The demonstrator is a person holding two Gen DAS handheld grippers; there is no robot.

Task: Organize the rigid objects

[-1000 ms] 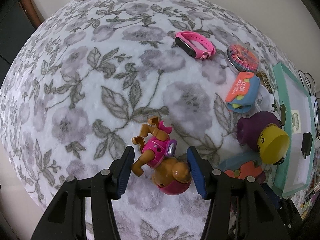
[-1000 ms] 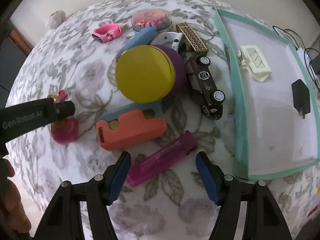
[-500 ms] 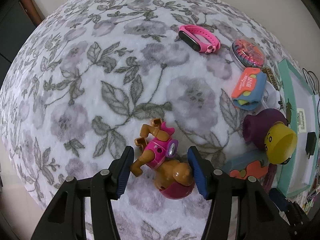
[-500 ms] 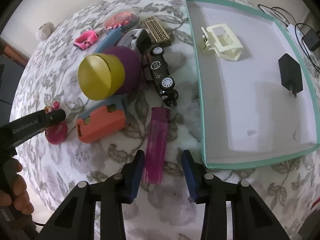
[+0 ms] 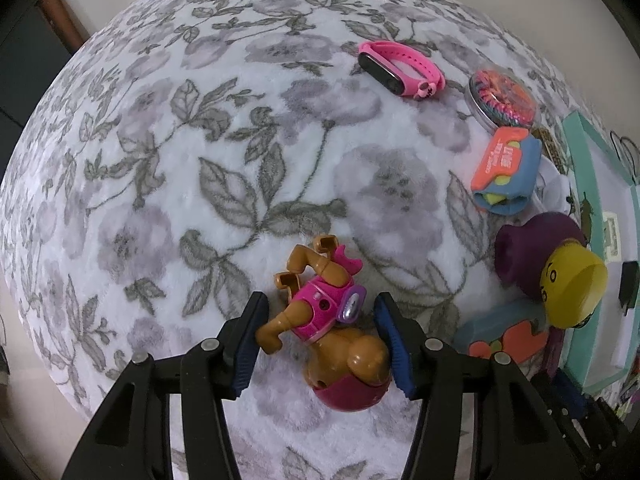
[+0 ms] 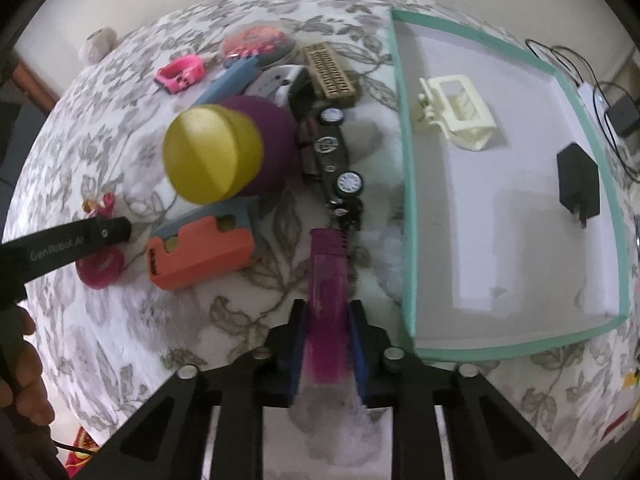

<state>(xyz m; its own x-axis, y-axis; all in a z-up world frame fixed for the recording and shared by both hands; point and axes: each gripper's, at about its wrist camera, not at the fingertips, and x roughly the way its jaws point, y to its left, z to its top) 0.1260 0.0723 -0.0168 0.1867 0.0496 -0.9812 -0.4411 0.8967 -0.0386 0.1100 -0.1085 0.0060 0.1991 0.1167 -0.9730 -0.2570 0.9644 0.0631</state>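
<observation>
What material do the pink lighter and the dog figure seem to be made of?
Pink lighter: likely translucent plastic, since its tinted body looks see-through.
Dog figure: probably hard moulded plastic; glossy highlights show on its brown head.

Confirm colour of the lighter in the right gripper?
Translucent magenta-pink lighter with a darker purple cap, clearest in the right wrist view.

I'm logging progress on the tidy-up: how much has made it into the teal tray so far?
Done: the cream hair clip and black charger lie in the teal tray. In hand: the right gripper has just closed on the pink lighter; the left gripper straddles the toy dog, jaws open. Left: toy car, pink watch and the other toys.
</observation>
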